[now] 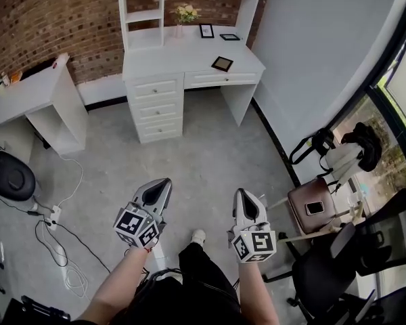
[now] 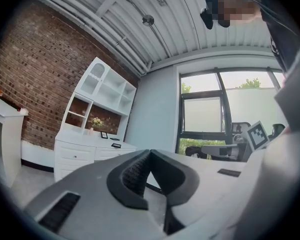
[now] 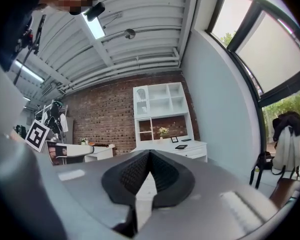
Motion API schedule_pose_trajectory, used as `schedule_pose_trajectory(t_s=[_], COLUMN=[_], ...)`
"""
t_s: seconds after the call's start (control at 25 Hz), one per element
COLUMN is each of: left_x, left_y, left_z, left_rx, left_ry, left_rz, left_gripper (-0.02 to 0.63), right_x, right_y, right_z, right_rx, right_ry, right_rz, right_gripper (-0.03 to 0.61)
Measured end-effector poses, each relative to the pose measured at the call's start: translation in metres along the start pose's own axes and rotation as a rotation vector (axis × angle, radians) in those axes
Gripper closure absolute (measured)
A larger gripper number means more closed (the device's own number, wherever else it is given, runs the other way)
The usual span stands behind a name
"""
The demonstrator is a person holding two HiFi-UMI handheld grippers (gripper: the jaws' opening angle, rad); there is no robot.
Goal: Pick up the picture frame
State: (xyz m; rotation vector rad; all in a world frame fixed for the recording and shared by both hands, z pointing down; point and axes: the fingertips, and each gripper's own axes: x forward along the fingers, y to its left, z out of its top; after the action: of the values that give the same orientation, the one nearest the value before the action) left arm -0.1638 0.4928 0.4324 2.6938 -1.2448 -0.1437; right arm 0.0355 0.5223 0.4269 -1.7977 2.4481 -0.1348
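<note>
Nothing is done yet: the left gripper (image 1: 166, 181) and right gripper (image 1: 241, 192) are both closed and empty. The small dark-edged picture frame (image 1: 222, 63), probably the target, lies on the white wooden desk (image 1: 169, 63) well ahead; approach and grasp remain.

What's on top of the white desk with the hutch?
On the desk: a picture frame lying flat near the front edge, a second flat frame farther back, a small upright frame and a flower vase. Drawers are shut; contents hidden.

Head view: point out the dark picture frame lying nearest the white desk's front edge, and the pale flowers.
dark picture frame (image 1: 222, 63), head view, centre of its face.
pale flowers (image 1: 187, 12), head view, on the blooms.
</note>
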Motion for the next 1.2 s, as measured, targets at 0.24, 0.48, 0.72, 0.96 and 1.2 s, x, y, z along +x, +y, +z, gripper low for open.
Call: schedule_pose_trajectory(t_s=[0.24,0.48,0.72,0.96,1.2], left_x=[0.078,0.136,0.179,0.21,0.225], left_y=[0.017,0.035,0.053,0.064,0.073], left_z=[0.017,0.027,0.026,0.025,0.018], left_rx=[0.026,0.031,0.034,0.032,0.028], left_ry=[-0.016,-0.024,-0.022,-0.029,-0.011], left_rz=[-0.01,-0.004,0.008,0.019,0.025], left_gripper=[0.617,0.617,0.617,0.617,0.617], right_x=[0.058,0.109,0.148,0.171,0.186], right_y=[-0.043,-0.077,-0.107,-0.132,-0.145], right_z=[0.013,0.016,0.012,0.014,0.004], right_rx=[-0.003,0.005,0.016,0.028,0.056], right_ry=[-0.013,-0.004,0.001,-0.008,0.011], right_rz=[0.027,0.038,0.046,0.043,0.037], right_gripper=[0.575,0.575,0.575,0.575,0.575])
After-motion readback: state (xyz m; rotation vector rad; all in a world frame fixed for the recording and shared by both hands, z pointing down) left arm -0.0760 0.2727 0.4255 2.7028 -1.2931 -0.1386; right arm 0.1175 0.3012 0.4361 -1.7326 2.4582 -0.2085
